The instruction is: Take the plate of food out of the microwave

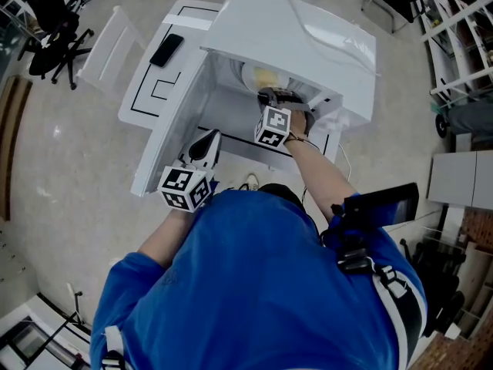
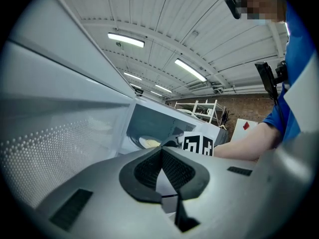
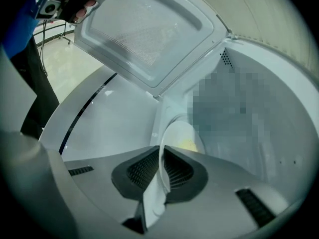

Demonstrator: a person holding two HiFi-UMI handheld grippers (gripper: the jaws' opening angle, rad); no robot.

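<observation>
right gripper view: the ribbed pads of the right gripper point(image 3: 160, 153) are clamped on the near rim of the white plate point(image 3: 175, 132), seen edge-on between them. just past the pads a yellow patch of food point(image 3: 189, 144) shows on the plate, which sits inside the microwave point(image 3: 259, 108), its door point(image 3: 144, 29) swung wide open to the left.

left gripper view: the left gripper point(image 2: 162, 151), jaws together on nothing, is held close beside the inner face of the open door.

head view: a person in blue leans over the white table point(image 1: 154, 91), right arm reaching into the oven's mouth.

the grasp looks made, so drawing the plate out is the step in hand. the next move calls for a straight, level pull toward the person, clear of the opening's edges, so the food does not slide.

hard to make out: the plate's far rim, how much food it carries, whether it has lifted off the oven floor, and the back wall of the oven.
</observation>
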